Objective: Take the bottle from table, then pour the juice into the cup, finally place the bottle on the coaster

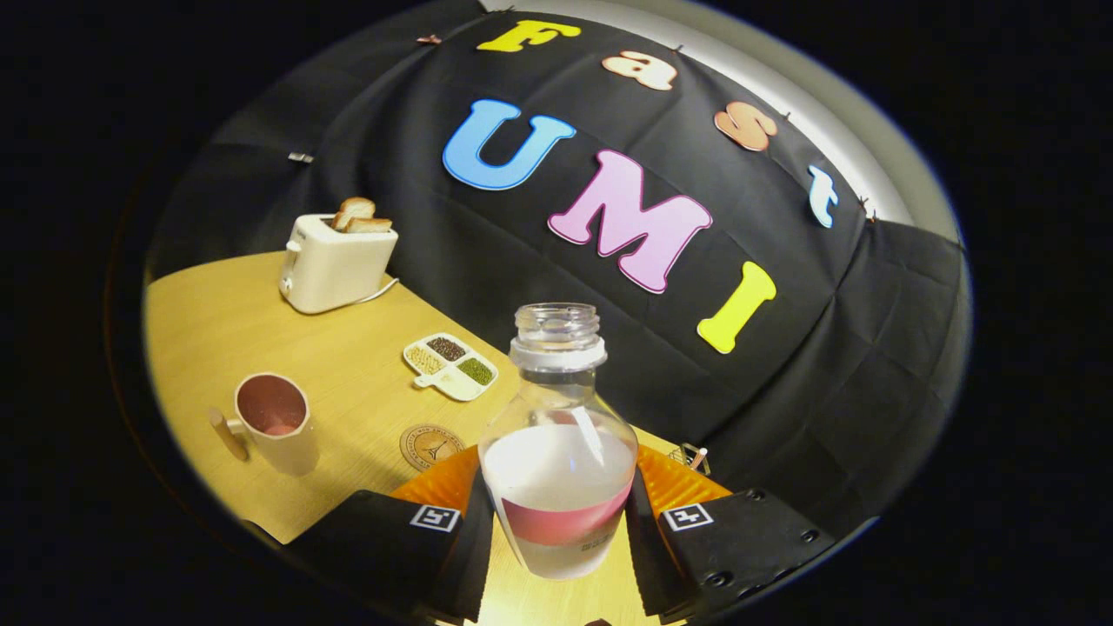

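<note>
A clear uncapped bottle (557, 452) with pale juice and a pink label sits between my two fingers, and my gripper (556, 522) is shut on its lower body. The bottle stands about upright in the grip and is lifted off the wooden table (209, 322), which appears tilted. A cream cup (275, 422) with a pinkish inside and a wooden handle stands left of the fingers. A round brown coaster (430, 446) lies flat on the table between the cup and the bottle, just ahead of the left finger.
A white toaster (335, 261) with bread slices stands at the back of the table, its cord trailing right. A white divided dish (450, 365) of seeds lies beyond the coaster. A small wire object (691, 456) lies by the wall, right of the bottle.
</note>
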`<action>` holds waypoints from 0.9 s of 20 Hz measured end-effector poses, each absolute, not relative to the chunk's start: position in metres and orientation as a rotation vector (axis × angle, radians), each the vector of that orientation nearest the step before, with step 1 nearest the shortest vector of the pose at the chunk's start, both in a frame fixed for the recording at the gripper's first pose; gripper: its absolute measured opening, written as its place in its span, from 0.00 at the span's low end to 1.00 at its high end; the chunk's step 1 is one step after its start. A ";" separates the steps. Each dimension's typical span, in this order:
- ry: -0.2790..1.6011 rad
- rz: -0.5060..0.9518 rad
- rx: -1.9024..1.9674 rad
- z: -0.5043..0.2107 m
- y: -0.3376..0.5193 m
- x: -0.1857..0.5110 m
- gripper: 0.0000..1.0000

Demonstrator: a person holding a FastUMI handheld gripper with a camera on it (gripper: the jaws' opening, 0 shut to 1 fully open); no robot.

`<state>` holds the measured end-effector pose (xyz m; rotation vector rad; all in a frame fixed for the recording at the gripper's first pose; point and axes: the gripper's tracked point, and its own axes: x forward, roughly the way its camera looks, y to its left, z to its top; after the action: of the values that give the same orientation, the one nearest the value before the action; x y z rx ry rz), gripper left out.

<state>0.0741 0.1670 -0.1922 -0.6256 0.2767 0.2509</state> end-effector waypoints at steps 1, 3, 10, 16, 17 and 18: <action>0.271 0.253 -0.670 -0.194 0.174 0.073 0.69; 0.257 0.259 -0.760 -0.200 0.186 0.069 0.69; 0.260 0.332 -1.003 -0.233 0.220 0.055 0.69; 0.264 0.408 -1.182 -0.262 0.244 0.053 0.69; 0.261 0.412 -1.211 -0.266 0.247 0.053 0.69; 0.258 0.421 -1.240 -0.269 0.251 0.054 0.69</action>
<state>0.0538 0.2507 -0.2695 -1.2404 0.2581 0.4206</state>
